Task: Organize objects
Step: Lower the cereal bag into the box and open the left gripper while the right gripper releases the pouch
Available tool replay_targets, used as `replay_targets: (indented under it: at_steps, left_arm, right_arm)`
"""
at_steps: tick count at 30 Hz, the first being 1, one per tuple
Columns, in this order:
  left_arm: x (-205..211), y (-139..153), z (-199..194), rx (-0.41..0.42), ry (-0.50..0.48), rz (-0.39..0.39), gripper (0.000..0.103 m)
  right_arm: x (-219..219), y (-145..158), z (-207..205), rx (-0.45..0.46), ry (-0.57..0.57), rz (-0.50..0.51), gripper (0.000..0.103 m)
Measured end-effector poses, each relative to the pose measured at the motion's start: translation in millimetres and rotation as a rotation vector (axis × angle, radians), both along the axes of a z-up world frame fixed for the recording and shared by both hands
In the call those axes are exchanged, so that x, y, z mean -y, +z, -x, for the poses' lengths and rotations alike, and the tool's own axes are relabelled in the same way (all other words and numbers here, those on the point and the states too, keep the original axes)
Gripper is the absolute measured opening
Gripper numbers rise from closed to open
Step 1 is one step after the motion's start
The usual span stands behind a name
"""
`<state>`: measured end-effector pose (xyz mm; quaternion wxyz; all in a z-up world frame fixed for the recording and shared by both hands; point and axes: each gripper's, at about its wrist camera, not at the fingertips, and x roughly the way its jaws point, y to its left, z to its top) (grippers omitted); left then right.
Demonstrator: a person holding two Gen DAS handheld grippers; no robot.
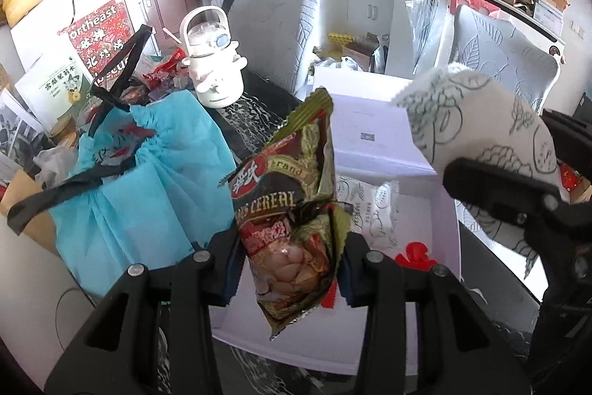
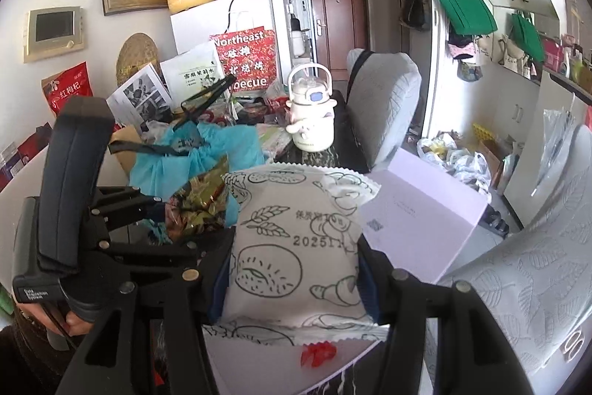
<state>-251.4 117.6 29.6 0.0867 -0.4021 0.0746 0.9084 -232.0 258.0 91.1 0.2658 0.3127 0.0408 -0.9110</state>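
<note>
Your left claw [image 1: 288,269] is clamped on a brown-and-green cereal packet [image 1: 292,202], its lower half crumpled between the pads so the print there is hard to read. The packet stands nearly upright, long axis vertical, top seal leaning slightly right. Your right claw [image 2: 292,276] grips a white pastry packet [image 2: 296,247] with line drawings; it fills the jaws, long axis pointing away from you, and its printed date is partly cut off by a crease. Both packets hang above the open white box [image 1: 425,217] on the counter. The packets hide most of the box floor: you can make out one more white packet [image 1: 373,210] and a red item [image 1: 414,254] whose shape cannot be told. The box's raised lid [image 2: 425,210] walls off the far side; the blue drawstring bag [image 1: 148,180] crowds its left edge, and a chair [image 2: 518,284] stands close on the right.
</note>
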Motion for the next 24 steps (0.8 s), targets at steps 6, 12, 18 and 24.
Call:
replay_targets:
  at_steps: [6, 12, 18, 24]
  left_arm:
    - [-7, -11, 10, 0.025, -0.026, 0.012, 0.039]
    - [-18, -29, 17, 0.065, -0.042, 0.033, 0.039]
    - [-22, -47, 26, 0.111, -0.046, 0.036, 0.039]
    - [-25, -64, 34, 0.159, -0.042, 0.058, 0.039]
  right_arm:
    - [6, -13, 17, 0.021, 0.018, -0.036, 0.057]
    - [6, -35, 32, 0.088, 0.016, -0.077, 0.057]
    - [7, -55, 44, 0.147, 0.014, -0.093, 0.057]
    - [7, -73, 53, 0.206, 0.018, -0.106, 0.057]
